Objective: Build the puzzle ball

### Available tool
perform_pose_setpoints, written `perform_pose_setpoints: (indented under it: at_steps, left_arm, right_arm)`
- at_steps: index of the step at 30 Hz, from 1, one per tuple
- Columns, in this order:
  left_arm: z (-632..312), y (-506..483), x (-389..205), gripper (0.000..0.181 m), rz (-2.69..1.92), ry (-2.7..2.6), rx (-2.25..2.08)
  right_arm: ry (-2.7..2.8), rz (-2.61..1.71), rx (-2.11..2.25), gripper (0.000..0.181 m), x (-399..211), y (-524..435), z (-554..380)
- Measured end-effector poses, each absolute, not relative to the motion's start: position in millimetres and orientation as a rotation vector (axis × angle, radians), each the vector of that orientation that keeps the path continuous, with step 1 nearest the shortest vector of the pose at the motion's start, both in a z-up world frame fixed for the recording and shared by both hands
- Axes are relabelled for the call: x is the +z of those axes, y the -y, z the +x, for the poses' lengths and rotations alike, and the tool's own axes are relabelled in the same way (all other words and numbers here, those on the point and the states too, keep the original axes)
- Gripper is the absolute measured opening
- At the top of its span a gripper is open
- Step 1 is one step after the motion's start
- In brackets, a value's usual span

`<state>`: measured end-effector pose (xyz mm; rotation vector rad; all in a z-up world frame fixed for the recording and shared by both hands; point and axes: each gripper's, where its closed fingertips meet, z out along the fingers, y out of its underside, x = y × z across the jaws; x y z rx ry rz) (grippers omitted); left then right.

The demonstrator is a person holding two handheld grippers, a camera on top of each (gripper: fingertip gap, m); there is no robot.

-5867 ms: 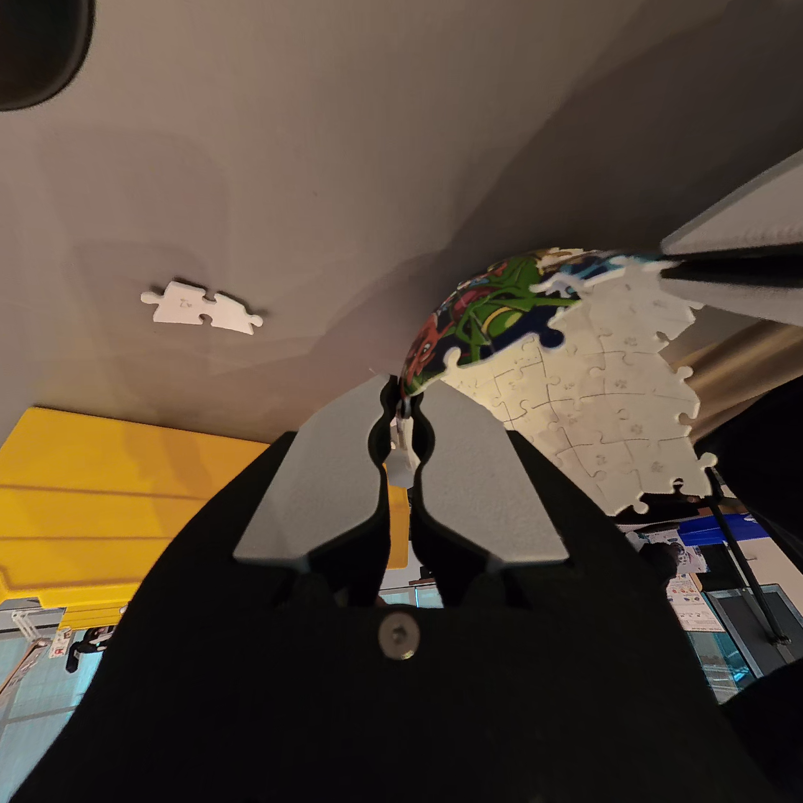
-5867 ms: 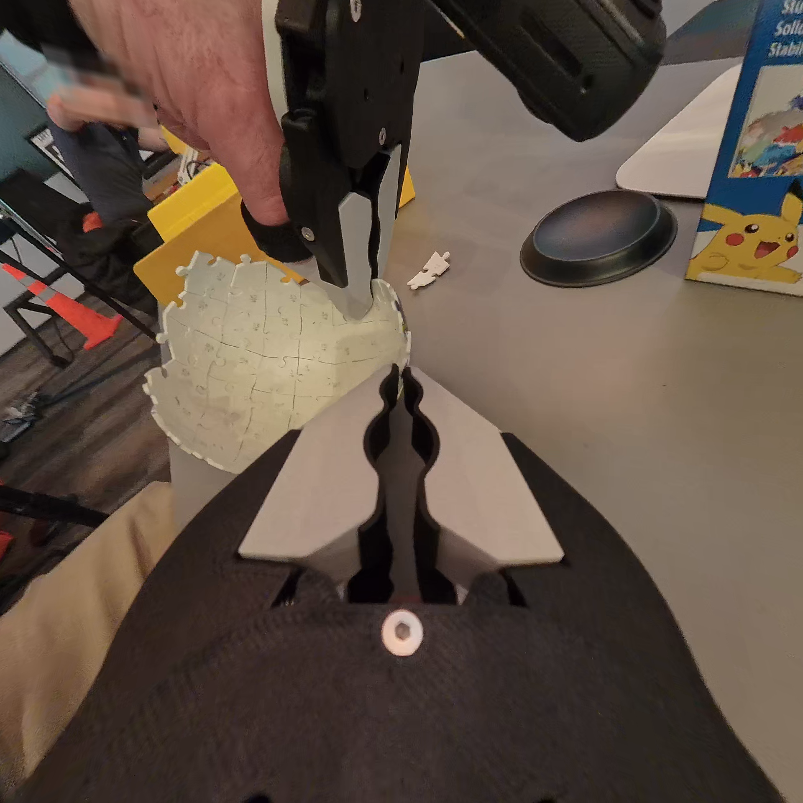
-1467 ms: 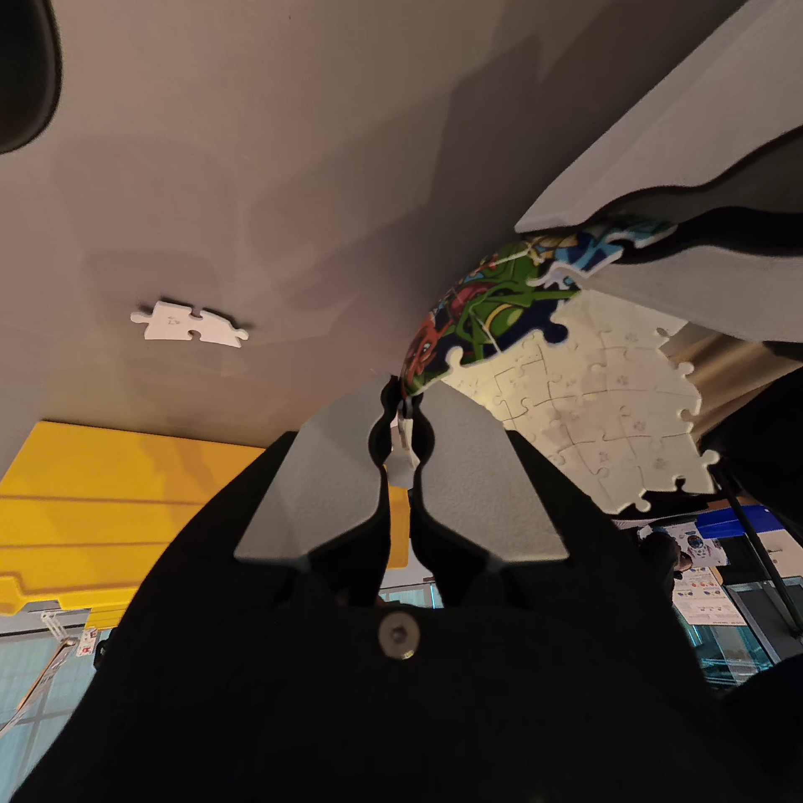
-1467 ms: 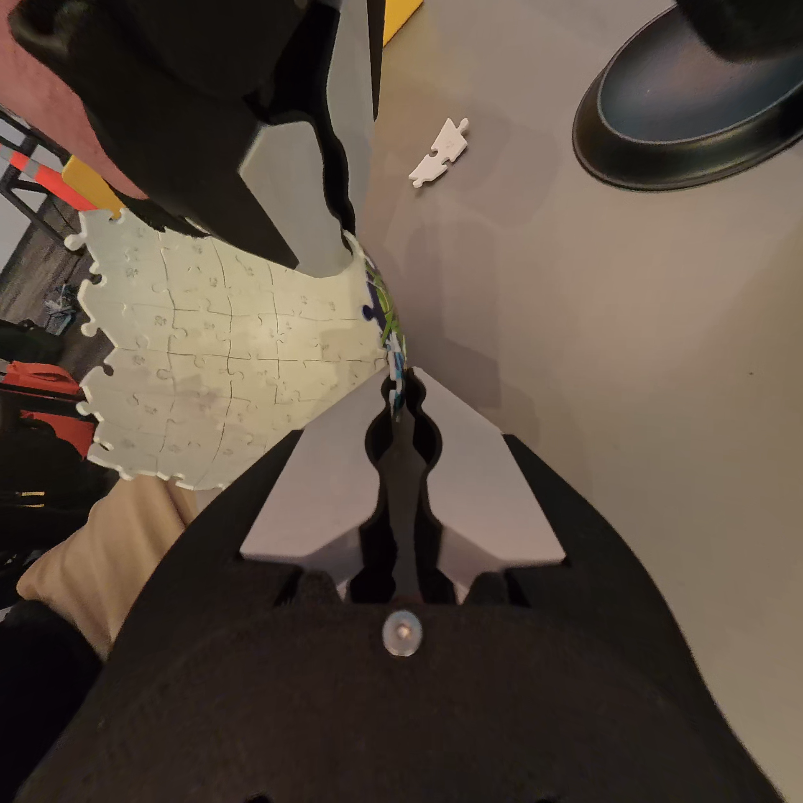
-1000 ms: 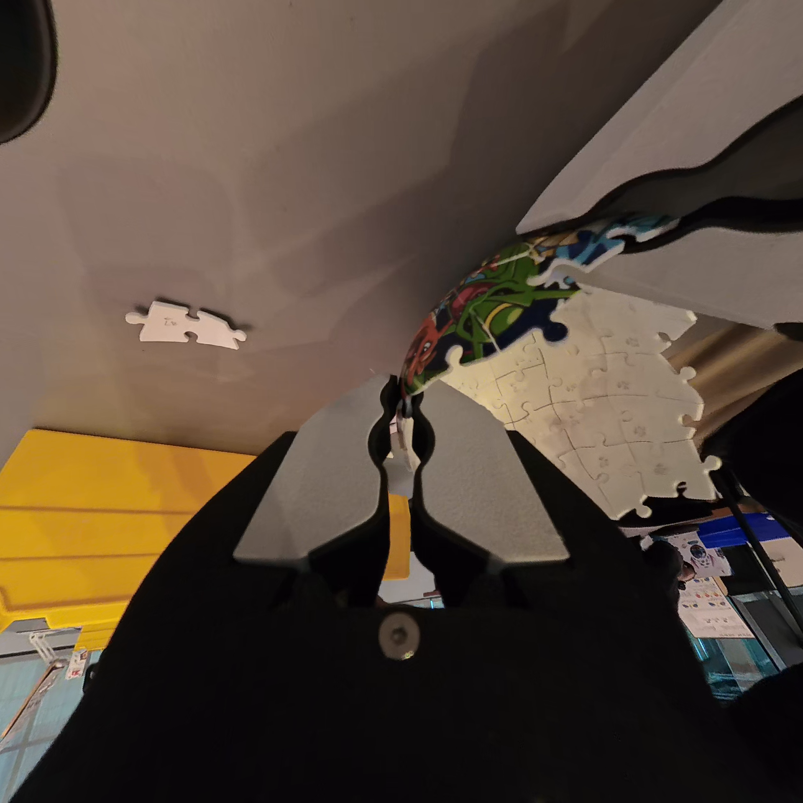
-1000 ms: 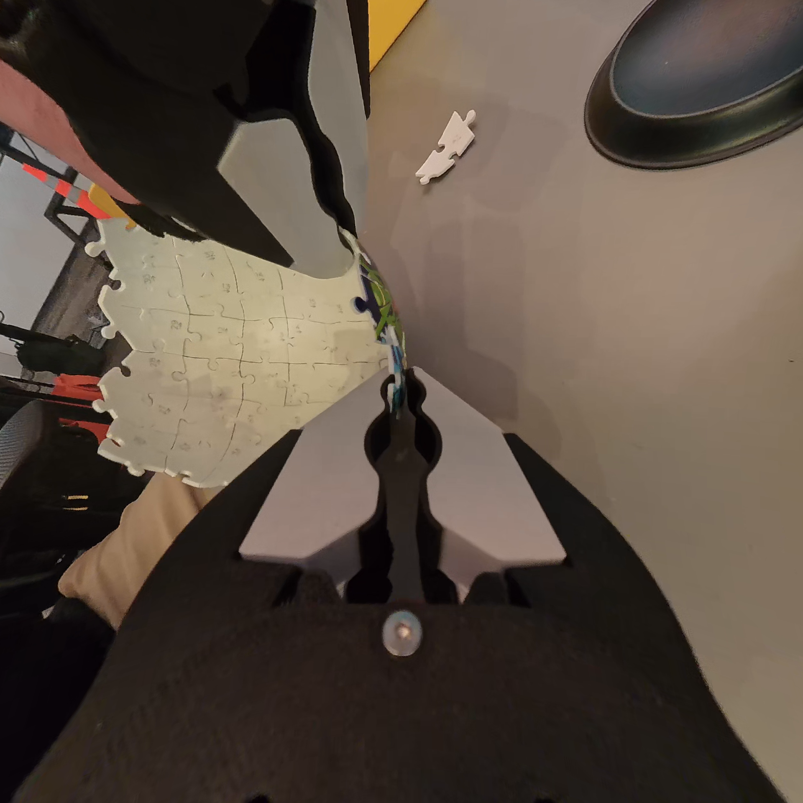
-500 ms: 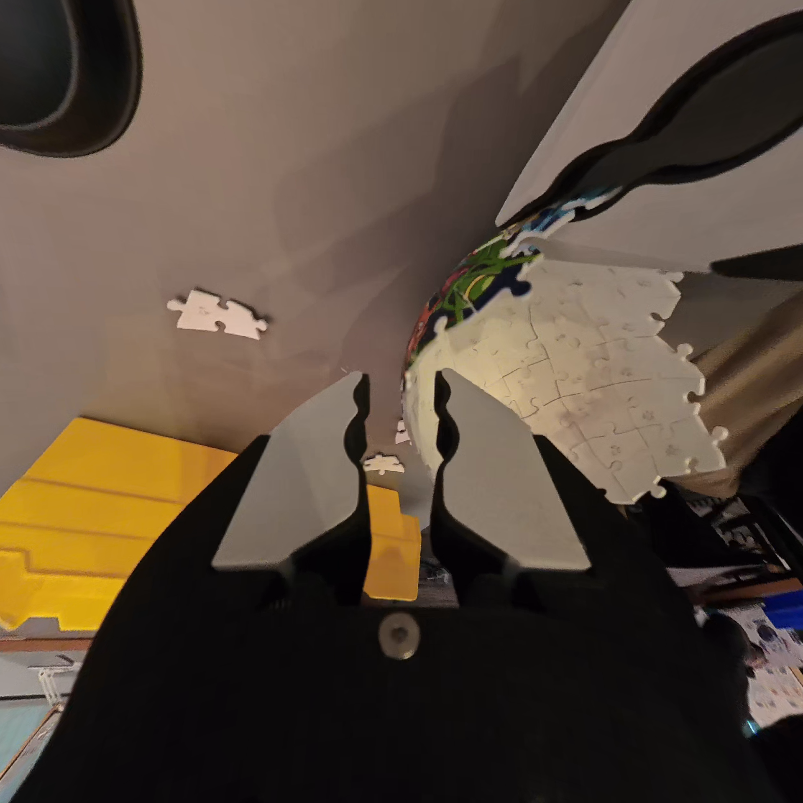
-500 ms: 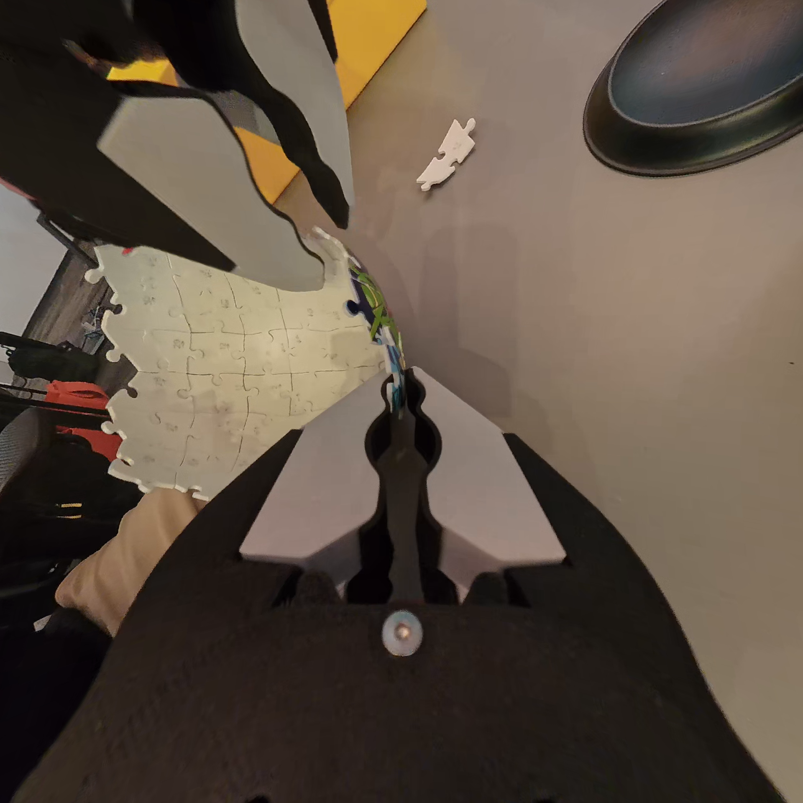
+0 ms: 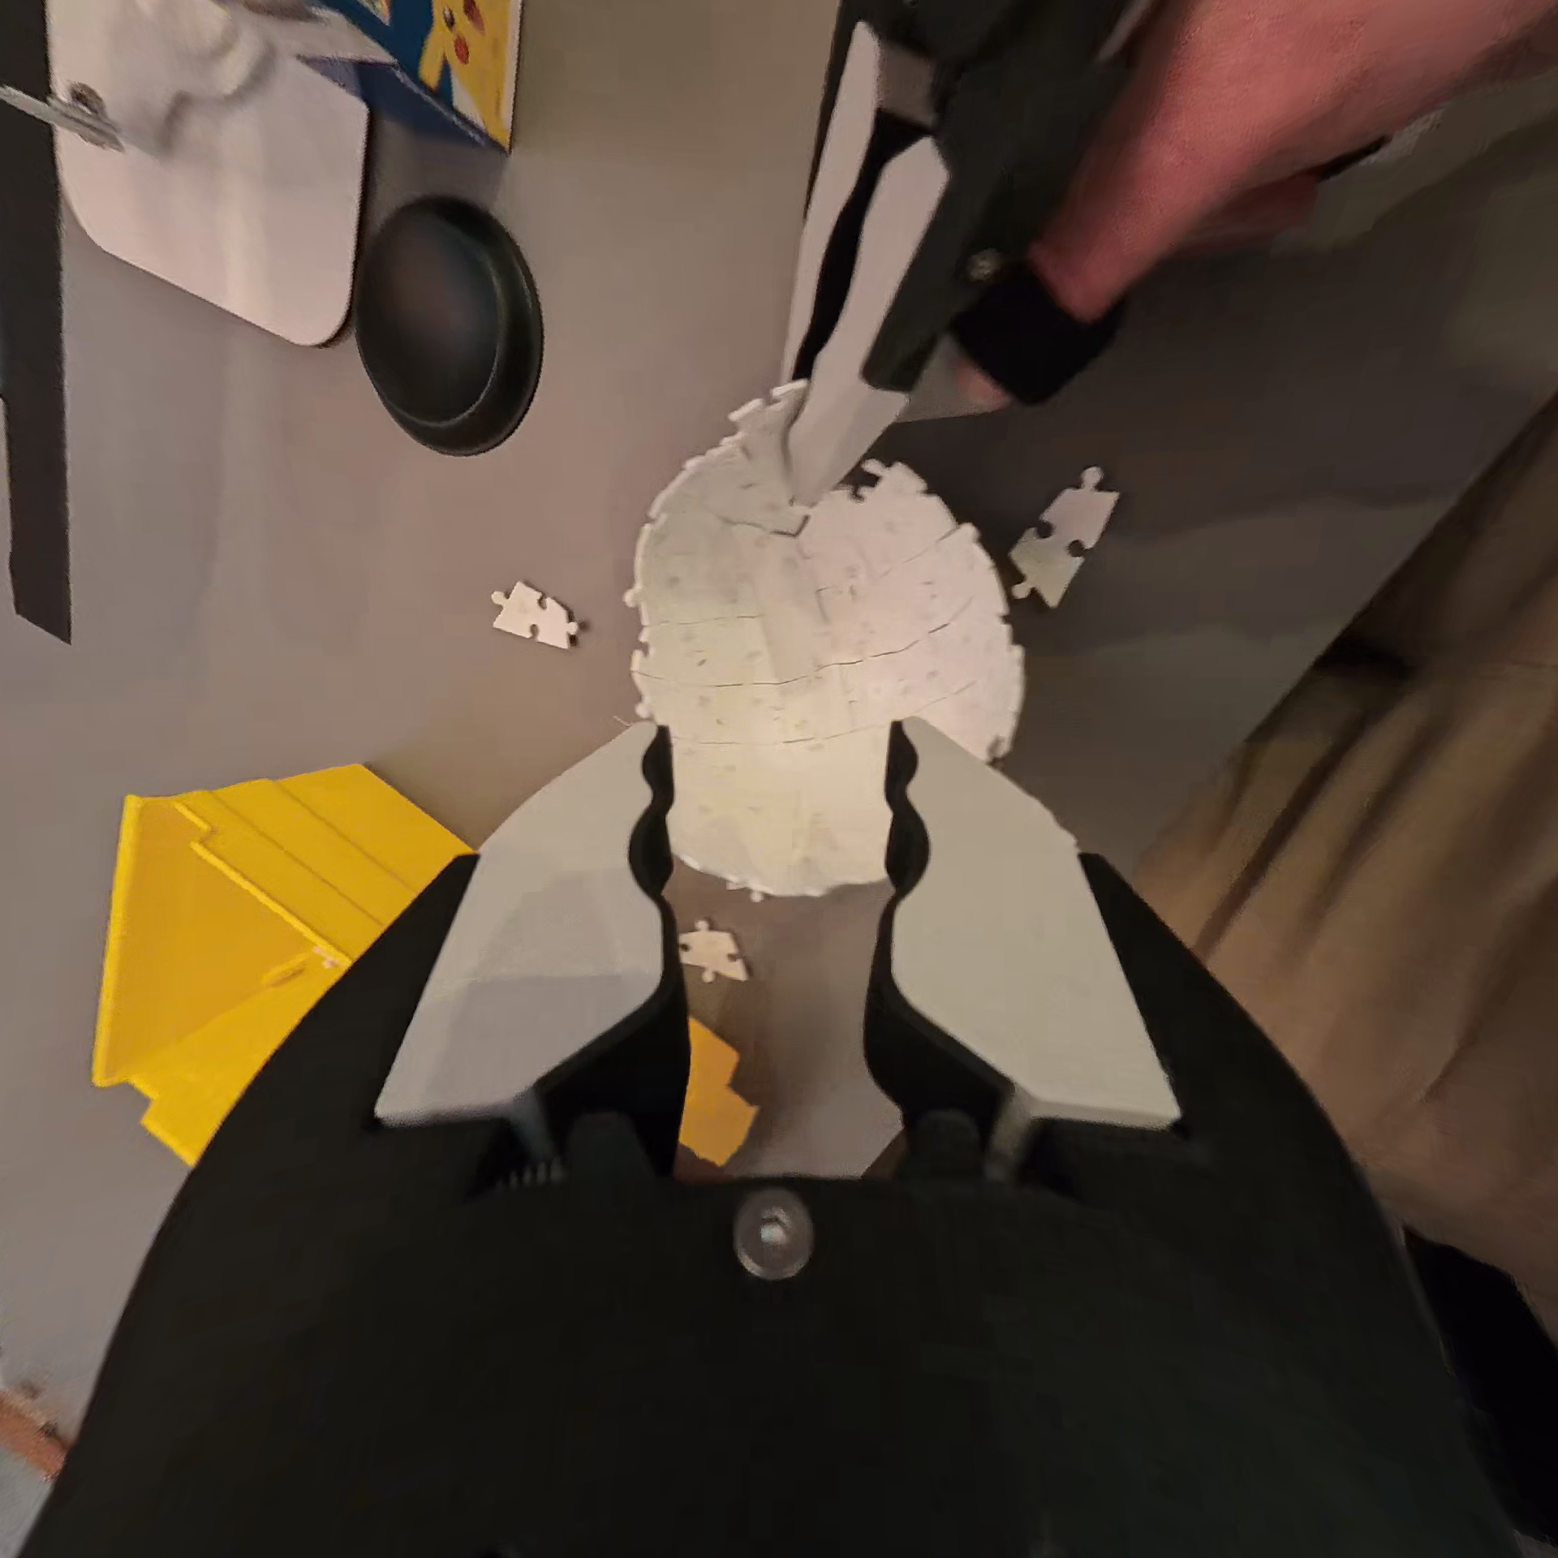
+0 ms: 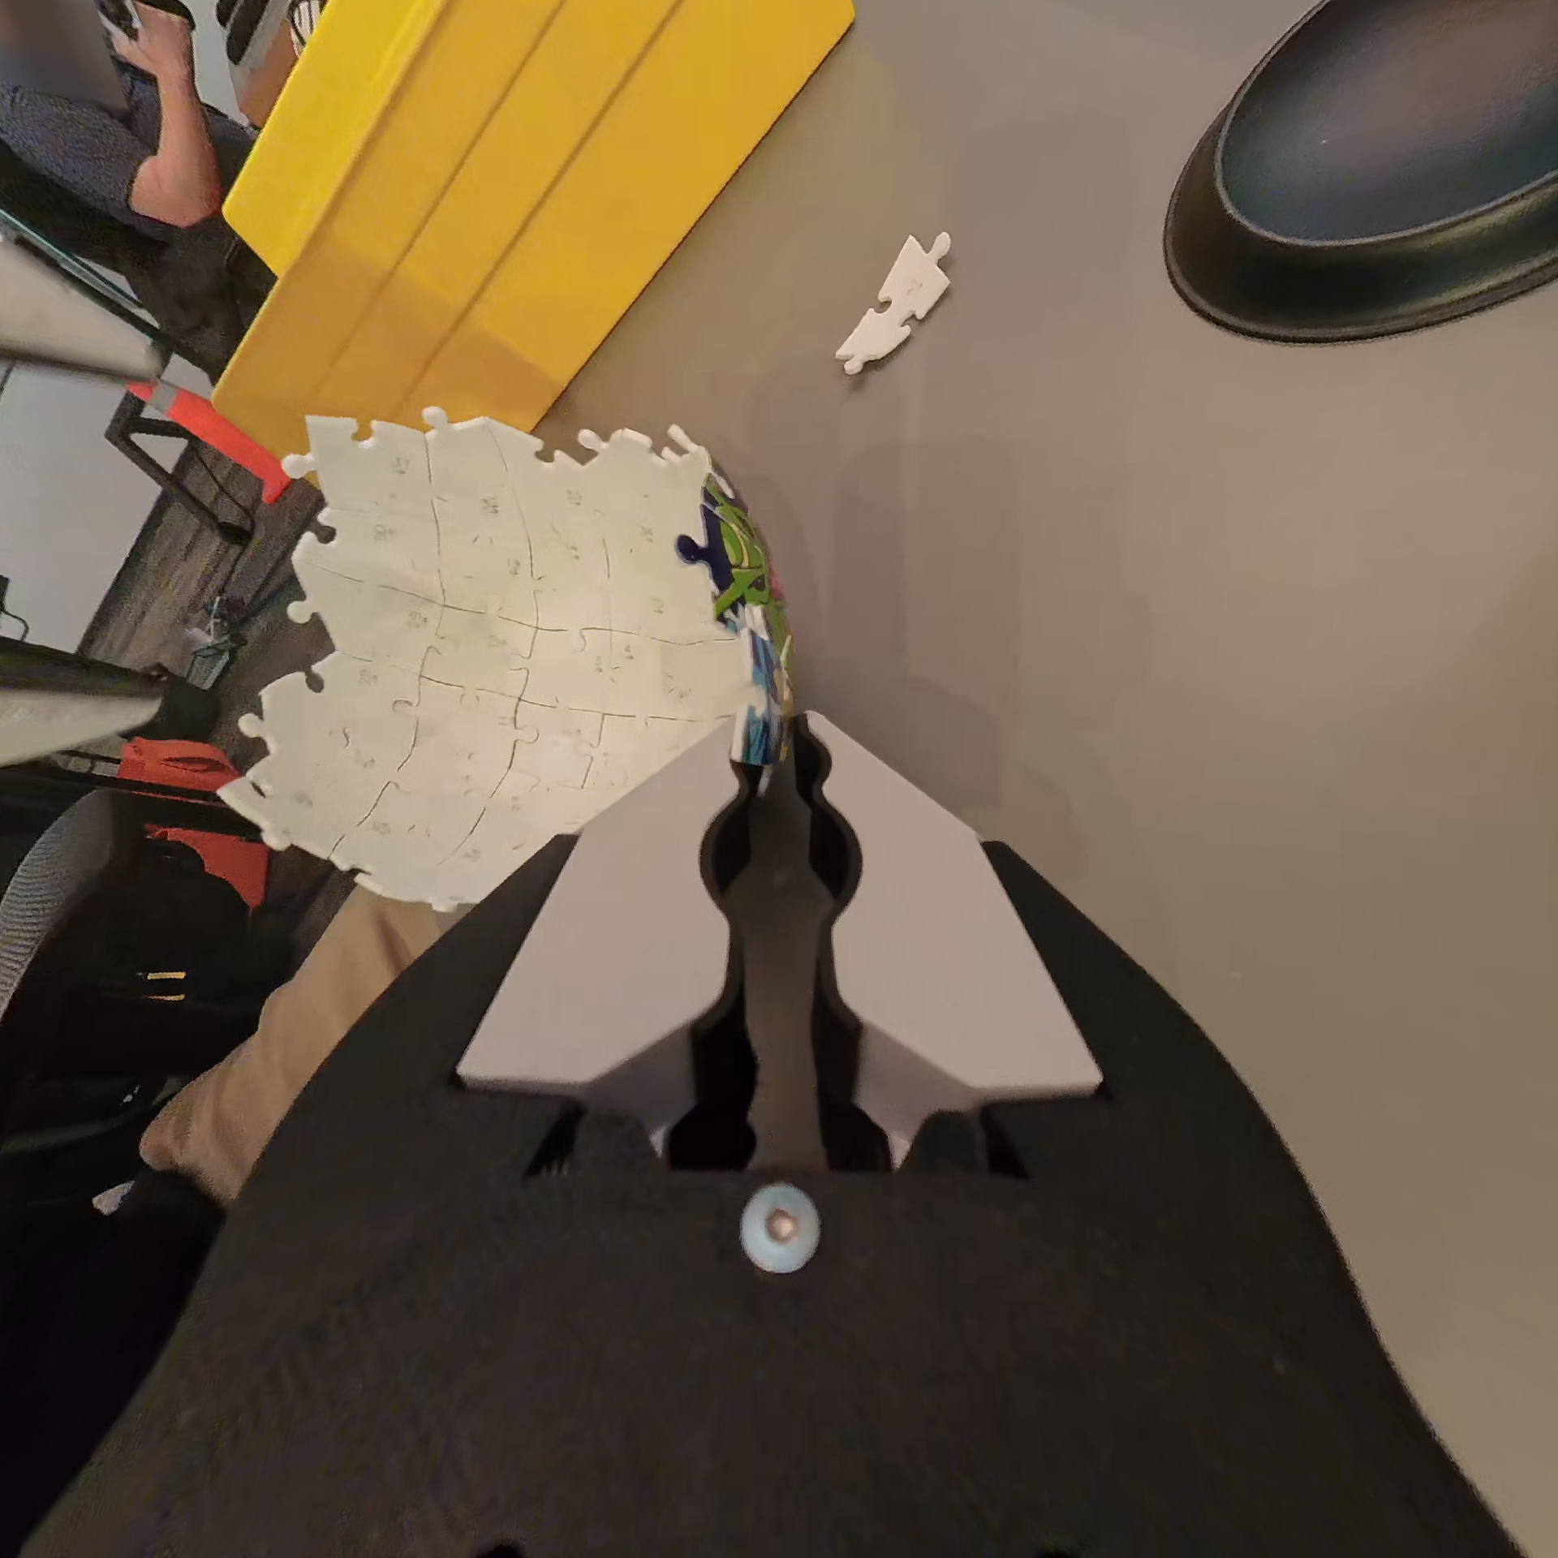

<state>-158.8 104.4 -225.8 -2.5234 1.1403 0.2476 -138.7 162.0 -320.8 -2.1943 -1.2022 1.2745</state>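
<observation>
The puzzle ball is a half-built shell, white inside and coloured outside, held just over the grey table. My right gripper is shut on the shell's rim; in the left wrist view it pinches the far rim from above. My left gripper is open and empty, above the shell's near edge and not touching it. Loose white pieces lie left of the shell, right of it and between my left fingers. One of them also shows in the right wrist view.
A yellow box lid lies at the table's left edge, also seen in the right wrist view. A black round stand and a white pad sit farther back, with the puzzle box behind. A person's leg is past the table edge. The grippers' ends are close to 12 centimeters from one another.
My left gripper opened, let go of the shell's rim and pulled back above it. The small white piece it pinched now lies on the table. The right gripper stays shut on the shell.
</observation>
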Motion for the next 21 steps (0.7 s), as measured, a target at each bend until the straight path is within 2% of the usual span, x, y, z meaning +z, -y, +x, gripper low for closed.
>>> perform_pose_setpoints:
  at_steps: [7,21]
  left_arm:
    - [-156,-62,-247,0.047,-2.365,-1.062,0.232]
    - [-149,-65,-280,0.034,-2.114,-1.097,0.467]
  right_arm:
    - [1.214,-2.208,1.247,0.005,-323,-158,-138]
    - [1.241,-2.224,1.213,0.005,-326,-155,-138]
